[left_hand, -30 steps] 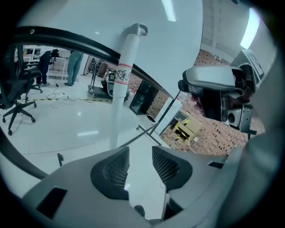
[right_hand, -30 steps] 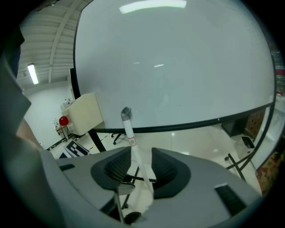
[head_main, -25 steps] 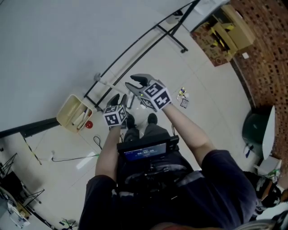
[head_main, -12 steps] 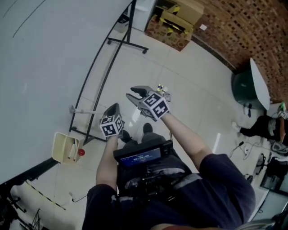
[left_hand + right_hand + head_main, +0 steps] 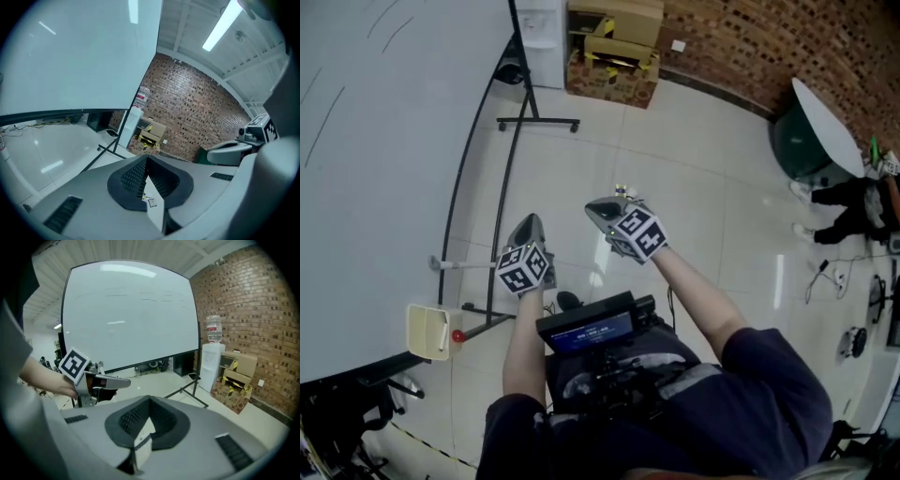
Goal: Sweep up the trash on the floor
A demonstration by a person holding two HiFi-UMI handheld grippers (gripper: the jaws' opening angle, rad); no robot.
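Left gripper (image 5: 529,221): held in the person's left hand, pointing forward and a little down. Its jaws are pressed tip to tip with nothing between them.
Right gripper (image 5: 592,205): held in the right hand, ahead of and just right of the left one, apart from it. Its jaws have just been closing and now meet at the tips, gripping nothing.
Marker cubes: one sits on the back of each gripper, both facing up toward the head camera.
Trash (image 5: 625,193): a few small scraps, one with a yellow bit, lie on the floor (image 5: 712,244). In the head view they sit just past the right gripper's tips. The left gripper view shows them on the tiles through the gap under its closed jaws. Neither gripper touches them.
Dustpan (image 5: 427,330): cream coloured, on the floor at the far left near the foot of the stand, well apart from the trash. A small red thing (image 5: 457,335) lies right beside it.
Pale rod (image 5: 473,263): juts out at the left of the left gripper. I cannot tell what it belongs to.
Screen (image 5: 384,141): a big white panel on a black stand (image 5: 534,123), filling the left side.
Cardboard boxes (image 5: 614,52): stacked against the brick wall (image 5: 741,42), beyond the trash.
Chest device (image 5: 586,328): a lit screen sits below the two forearms.
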